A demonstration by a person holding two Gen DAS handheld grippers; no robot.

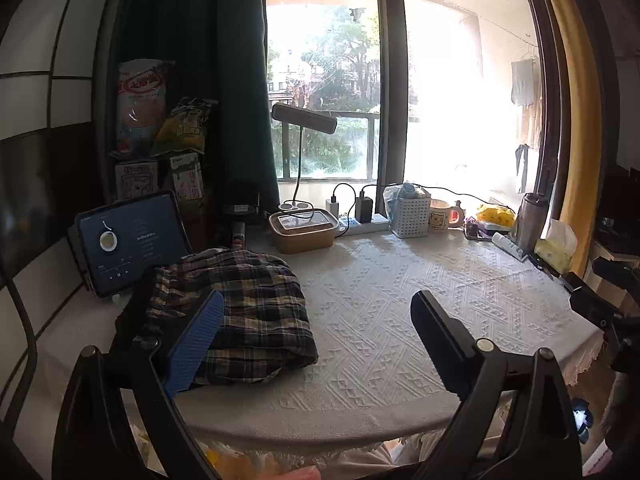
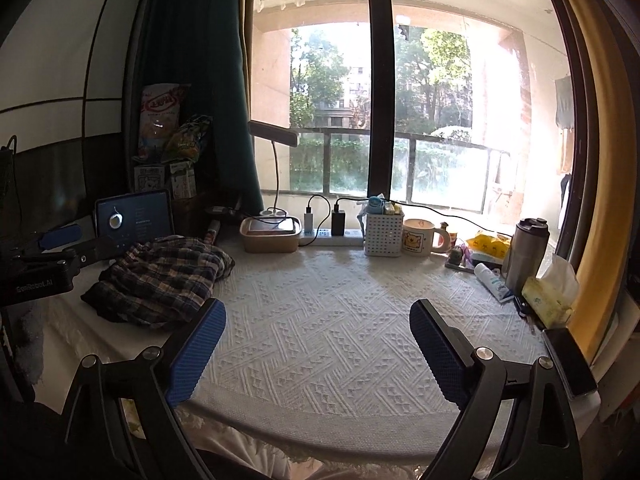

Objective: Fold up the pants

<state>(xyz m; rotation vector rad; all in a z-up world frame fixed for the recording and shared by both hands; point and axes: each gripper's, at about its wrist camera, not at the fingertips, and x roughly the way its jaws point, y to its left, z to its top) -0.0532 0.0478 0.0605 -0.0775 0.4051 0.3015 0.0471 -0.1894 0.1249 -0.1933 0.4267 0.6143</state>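
Each gripper, left (image 1: 318, 336) and right (image 2: 318, 346), gapes empty; one plaid pants (image 2: 160, 276) bundle lies on the table (image 2: 340, 320)

The pants (image 1: 236, 312) (image 2: 160, 276) are a dark plaid, navy crossed with tan and cream lines. They lie as a compact folded bundle, rumpled and humped on top, with layered edges showing along the near side. The bundle rests on the left part of the desk (image 1: 400, 300) (image 2: 340, 320), over its white woven cloth.

Likely home: snack bags (image 2: 162, 126), mug (image 2: 420, 237), balcony laundry.
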